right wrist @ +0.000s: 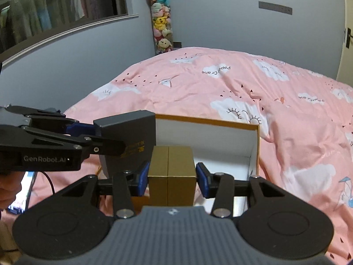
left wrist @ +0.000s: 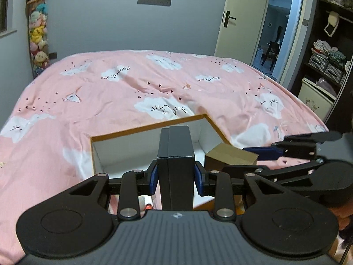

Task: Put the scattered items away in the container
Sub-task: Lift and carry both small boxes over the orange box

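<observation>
The left tool (left wrist: pixel 176 174) is clamped on a dark box (left wrist: pixel 176 150), low centre of the left view. The right tool (right wrist: pixel 172 178) is clamped on a tan box (right wrist: pixel 171 167), low centre of the right view. Both boxes hang over the open container (right wrist: pixel 253 145), an orange-rimmed, white-lined carton lying on the bed (right wrist: pixel 220 84). Both boxes look stiff, light cardboard with flat sides, so taking them across opposite faces suits them; the dark one seems smoother and may slip. Count: two small boxes, two tools, one container.
</observation>
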Action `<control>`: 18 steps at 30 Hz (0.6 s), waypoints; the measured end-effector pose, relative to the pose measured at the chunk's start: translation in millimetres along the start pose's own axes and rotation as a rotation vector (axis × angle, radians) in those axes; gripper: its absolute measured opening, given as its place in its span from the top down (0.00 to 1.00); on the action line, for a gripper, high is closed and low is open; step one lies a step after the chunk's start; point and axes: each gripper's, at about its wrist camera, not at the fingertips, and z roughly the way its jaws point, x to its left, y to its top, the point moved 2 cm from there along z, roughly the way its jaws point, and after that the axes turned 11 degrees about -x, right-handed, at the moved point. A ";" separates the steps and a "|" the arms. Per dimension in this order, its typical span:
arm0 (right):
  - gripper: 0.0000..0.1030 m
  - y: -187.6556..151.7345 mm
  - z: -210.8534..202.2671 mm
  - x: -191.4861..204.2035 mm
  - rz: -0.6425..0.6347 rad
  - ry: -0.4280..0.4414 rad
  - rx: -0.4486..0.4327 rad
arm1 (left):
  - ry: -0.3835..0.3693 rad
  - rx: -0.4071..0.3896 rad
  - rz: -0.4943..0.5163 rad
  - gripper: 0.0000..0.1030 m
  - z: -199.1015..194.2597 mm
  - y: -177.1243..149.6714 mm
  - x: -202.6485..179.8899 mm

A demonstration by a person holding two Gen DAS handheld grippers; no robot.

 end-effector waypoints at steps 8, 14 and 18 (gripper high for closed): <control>0.54 -5.4 55.4 -34.1 0.127 -0.050 0.085 | 0.007 0.085 -0.070 0.64 53.5 -10.3 12.2; 0.54 -25.6 79.6 -51.3 0.079 -0.177 0.124 | -0.019 0.144 -0.161 0.63 86.4 -36.5 25.2; 0.54 -36.9 103.7 -56.4 0.069 -0.213 0.190 | 0.025 0.147 -0.155 0.63 90.7 -42.6 30.3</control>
